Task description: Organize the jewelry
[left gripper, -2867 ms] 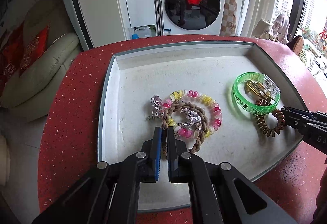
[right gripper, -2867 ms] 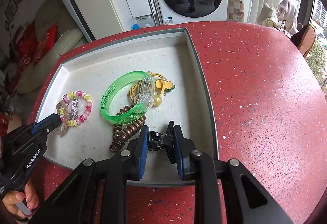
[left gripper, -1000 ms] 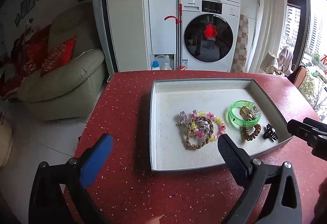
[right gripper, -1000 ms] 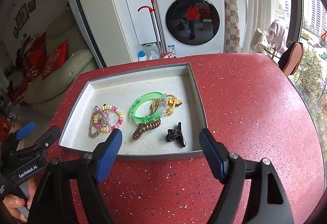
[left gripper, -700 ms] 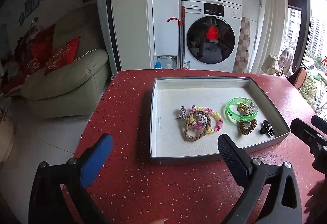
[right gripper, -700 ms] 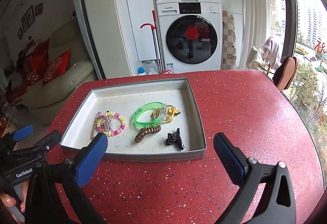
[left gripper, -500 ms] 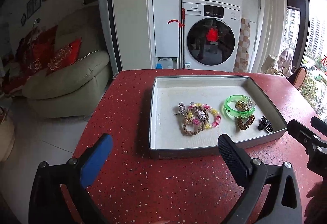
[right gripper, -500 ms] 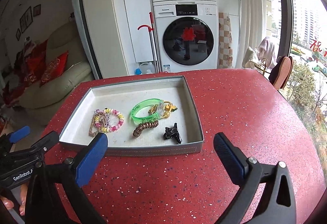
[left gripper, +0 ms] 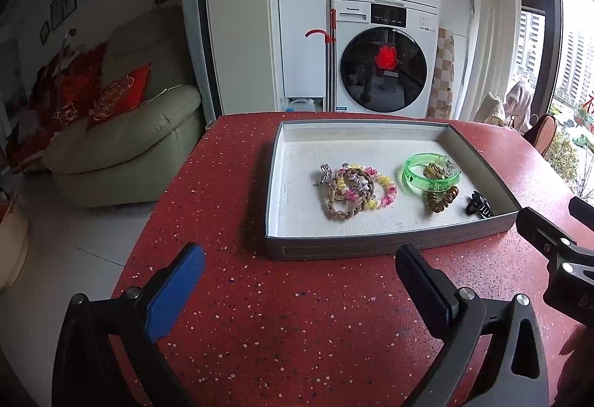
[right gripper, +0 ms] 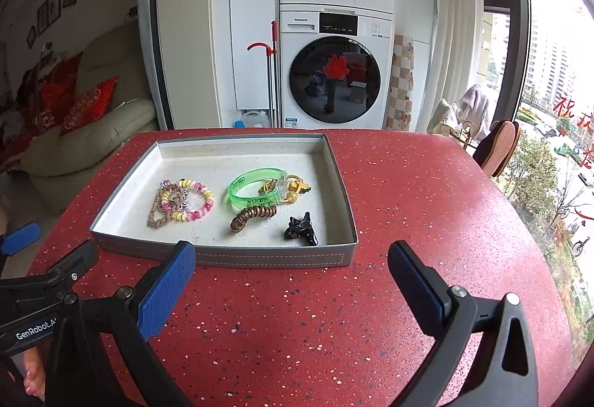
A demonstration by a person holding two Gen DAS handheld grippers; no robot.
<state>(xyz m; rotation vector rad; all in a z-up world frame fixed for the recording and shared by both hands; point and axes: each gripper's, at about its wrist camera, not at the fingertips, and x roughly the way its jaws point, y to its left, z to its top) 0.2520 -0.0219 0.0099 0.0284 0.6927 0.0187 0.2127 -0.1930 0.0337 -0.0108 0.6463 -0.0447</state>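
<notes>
Left tongs [left gripper: 299, 281] and right tongs [right gripper: 291, 281] both spread wide, empty, over the red desk [right gripper: 408, 191] short of the grey tray [right gripper: 260, 256] (jewelry inside: beaded bracelets [right gripper: 185, 201], green bangle [right gripper: 256, 188], black clip [right gripper: 302, 230])

one grey tray [right gripper: 274, 260] holding one green bangle [right gripper: 256, 192], one beaded bracelet [right gripper: 200, 204], one braided bracelet [right gripper: 163, 208], one coil hair tie [right gripper: 252, 216], one black claw clip [right gripper: 301, 230].
</notes>
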